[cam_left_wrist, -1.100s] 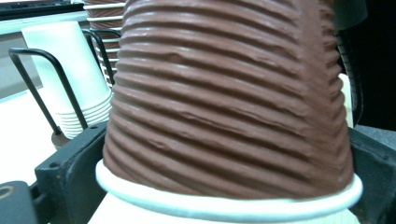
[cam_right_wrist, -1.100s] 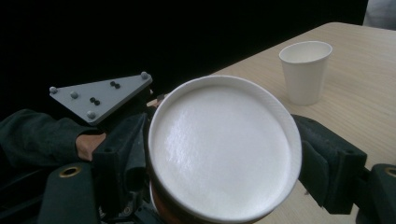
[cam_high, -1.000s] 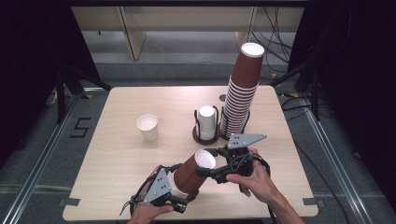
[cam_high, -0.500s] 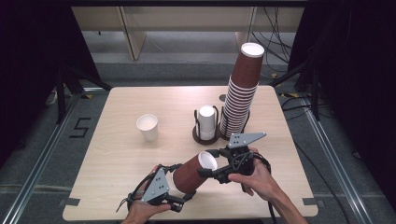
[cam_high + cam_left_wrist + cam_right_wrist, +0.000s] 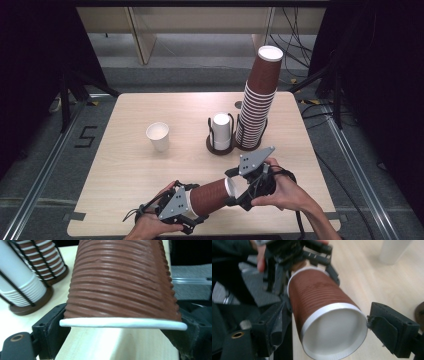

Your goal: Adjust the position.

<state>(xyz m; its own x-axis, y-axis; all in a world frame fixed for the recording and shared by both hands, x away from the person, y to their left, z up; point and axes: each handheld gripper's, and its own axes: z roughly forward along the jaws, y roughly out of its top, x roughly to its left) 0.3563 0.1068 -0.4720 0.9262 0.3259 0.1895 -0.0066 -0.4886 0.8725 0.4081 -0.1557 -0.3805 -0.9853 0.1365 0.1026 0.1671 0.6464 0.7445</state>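
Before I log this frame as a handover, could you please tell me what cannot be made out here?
- High view: the left gripper's fingers, hidden under its grey plate.
- Left gripper view: the brown cup's closed end, cut off by the top edge.
- Right gripper view: the white cup, blurred and cut off above.

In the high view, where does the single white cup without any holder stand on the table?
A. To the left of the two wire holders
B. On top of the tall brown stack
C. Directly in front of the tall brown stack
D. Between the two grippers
A: the single white cup stands alone on the table, left of the wire holders.
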